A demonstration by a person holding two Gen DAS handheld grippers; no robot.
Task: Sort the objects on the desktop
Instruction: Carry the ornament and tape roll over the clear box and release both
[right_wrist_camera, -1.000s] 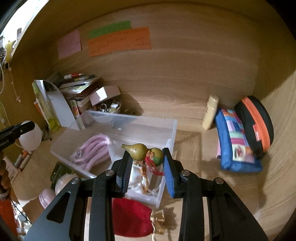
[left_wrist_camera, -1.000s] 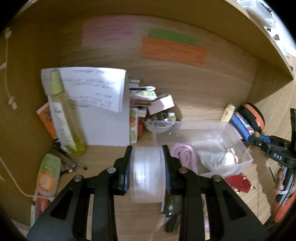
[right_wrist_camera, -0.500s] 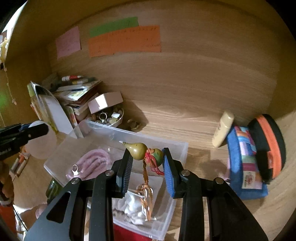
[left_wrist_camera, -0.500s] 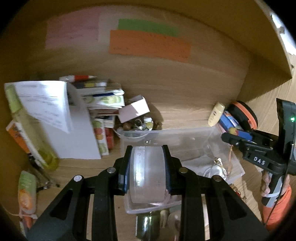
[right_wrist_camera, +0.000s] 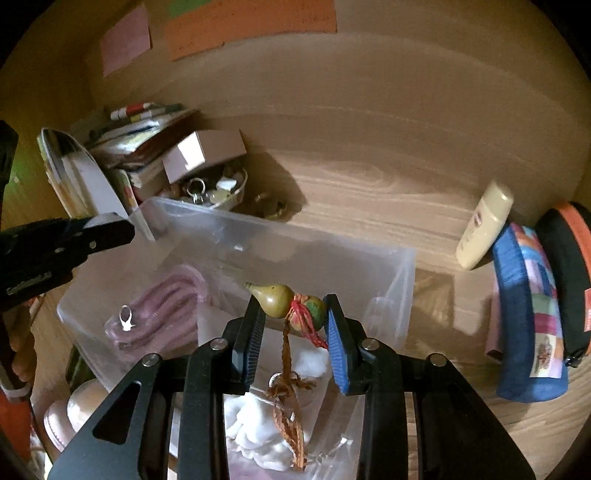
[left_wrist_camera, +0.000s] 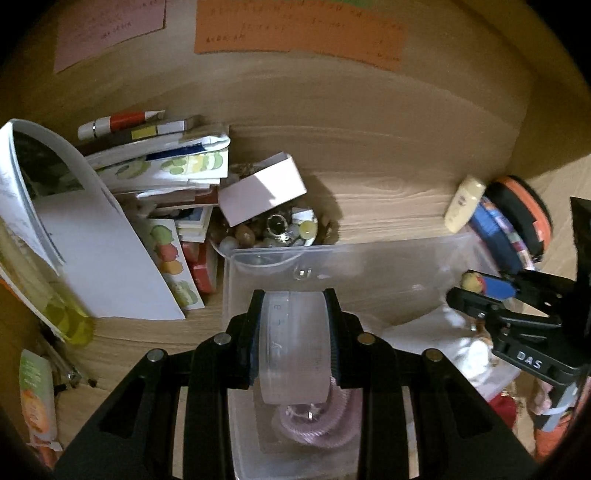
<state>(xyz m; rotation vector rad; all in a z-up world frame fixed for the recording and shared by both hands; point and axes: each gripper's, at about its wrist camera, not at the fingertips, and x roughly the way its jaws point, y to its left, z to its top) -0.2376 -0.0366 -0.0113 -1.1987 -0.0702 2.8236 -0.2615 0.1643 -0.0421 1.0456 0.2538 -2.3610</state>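
Jaws of both grippers are set narrow and closed on loads. By the left gripper [left_wrist_camera: 293, 334] a frosted round container [left_wrist_camera: 293, 347] is pinched across its flat faces, pads pressed on both sides. By the right gripper [right_wrist_camera: 291, 325] a small gourd charm [right_wrist_camera: 286, 304] is held crosswise, its brown cord and tassel [right_wrist_camera: 290, 413] hung straight down btwn the fingers.

Step in hand, as judged: both items are being carried over the clear plastic bin [right_wrist_camera: 402, 280] for drop-off, i.e. the placing part of the sort. The container is seen directly above the pink coiled cable [left_wrist_camera: 317, 424] at the bin's near-left end; the charm is poised over white wadding [right_wrist_camera: 258, 435] at the near-right end, tassel tip approx. at the wadding, contact can't be confirmed.

Next move, as judged: each load should be lowered inside the walls before release, w/ the cord kept clear of the rim so the charm isn't snagged. Risk: the round container may roll onto the cable once freed.

Beyond the bin, a bowl of trinkets [left_wrist_camera: 273, 230] w/ a pale box [left_wrist_camera: 264, 188] tipped over it is seen, beside stacked booklets [left_wrist_camera: 162, 162]. To the far right, a cream tube [right_wrist_camera: 484, 225], a blue patchwork pouch [right_wrist_camera: 524, 332] and a black-orange case [right_wrist_camera: 569, 280] are left against the wall, not yet sorted. Sticky notes [left_wrist_camera: 295, 33] are stuck on the back panel.
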